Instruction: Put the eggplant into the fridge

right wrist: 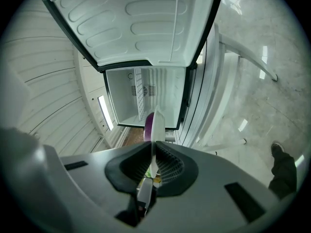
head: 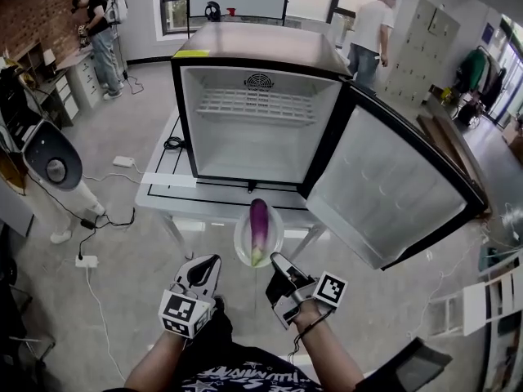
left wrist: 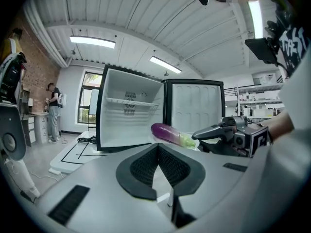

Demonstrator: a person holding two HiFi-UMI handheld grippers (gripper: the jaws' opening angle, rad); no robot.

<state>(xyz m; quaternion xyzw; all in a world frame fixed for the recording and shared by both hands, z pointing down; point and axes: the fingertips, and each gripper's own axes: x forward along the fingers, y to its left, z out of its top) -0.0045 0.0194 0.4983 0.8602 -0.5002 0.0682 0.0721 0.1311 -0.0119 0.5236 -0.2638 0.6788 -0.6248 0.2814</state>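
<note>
From the head view, a small fridge [head: 257, 113] stands open on a white counter [head: 163, 190]. Its door [head: 392, 190] swings out to the right. In front of the fridge, in the air, a purple eggplant [head: 259, 227] lies on a white plate [head: 242, 243]. The right gripper [head: 276, 261] holds the near edge of the plate. The left gripper [head: 204, 269] is just beside it and holds nothing.

In the left gripper view, the fingers [left wrist: 141, 171] are pressed together with nothing between them. The eggplant [left wrist: 167, 132] shows ahead, in front of the open fridge [left wrist: 129, 115].

In the right gripper view, the fingers [right wrist: 170, 166] pinch the plate [right wrist: 156, 125], seen from its thin edge. The eggplant [right wrist: 148, 125] peeks out on its left side. The fridge [right wrist: 146, 96] is open behind it.
</note>
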